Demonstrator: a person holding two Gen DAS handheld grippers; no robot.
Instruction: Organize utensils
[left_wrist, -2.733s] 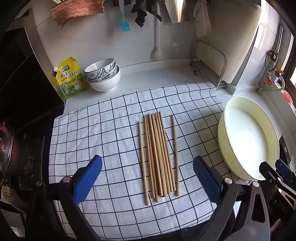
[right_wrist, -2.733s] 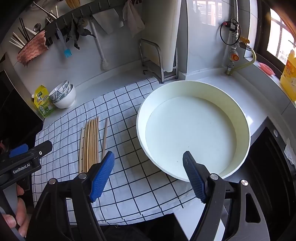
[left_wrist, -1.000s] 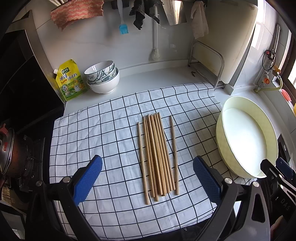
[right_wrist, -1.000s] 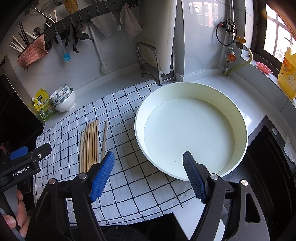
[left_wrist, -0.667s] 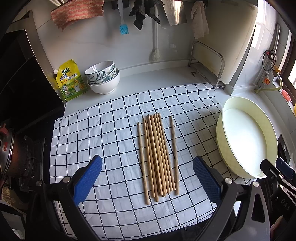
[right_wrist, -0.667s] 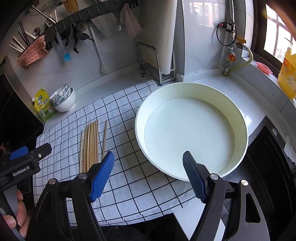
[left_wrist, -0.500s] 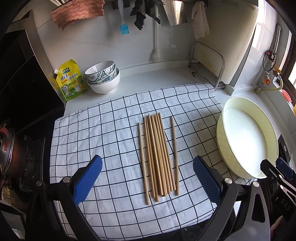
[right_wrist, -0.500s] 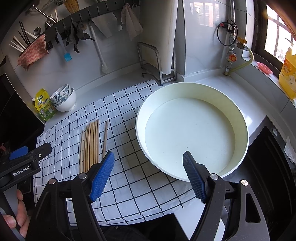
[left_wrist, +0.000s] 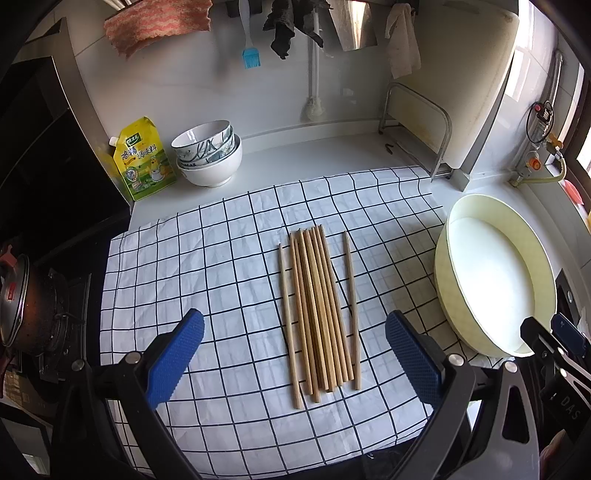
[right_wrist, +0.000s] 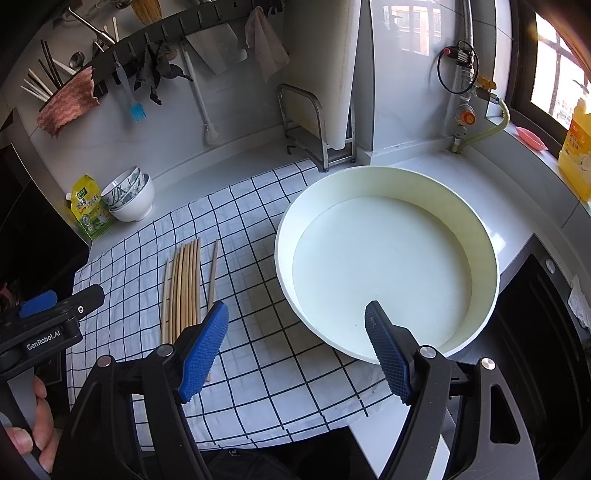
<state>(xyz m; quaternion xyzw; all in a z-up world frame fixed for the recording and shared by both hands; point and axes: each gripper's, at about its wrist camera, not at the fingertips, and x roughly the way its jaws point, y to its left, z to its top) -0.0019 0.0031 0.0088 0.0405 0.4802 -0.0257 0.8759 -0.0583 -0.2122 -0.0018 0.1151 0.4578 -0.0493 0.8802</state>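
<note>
Wooden chopsticks (left_wrist: 319, 310) lie side by side on a checked cloth (left_wrist: 221, 258) on the table. A round white basin (right_wrist: 388, 258) sits to their right. Left tool (left_wrist: 293, 354) and right tool (right_wrist: 295, 347) hover wide open, empty.

Bare checked cloth (left_wrist: 192, 266) lies open on both sides of the chopsticks (left_wrist: 317, 310), wide to their left, narrower to their right where the basin (left_wrist: 443, 266) stands at the cloth's edge. One chopstick (left_wrist: 350, 295) lies apart from the bunch, with a thin gap between. Behind the cloth, a strip of counter (left_wrist: 314, 158) runs clear between stacked bowls (left_wrist: 208, 155) with a yellow pouch (left_wrist: 142, 158) and a metal rack (left_wrist: 417, 125). A stove pot (left_wrist: 22, 302) blocks the far left.
</note>
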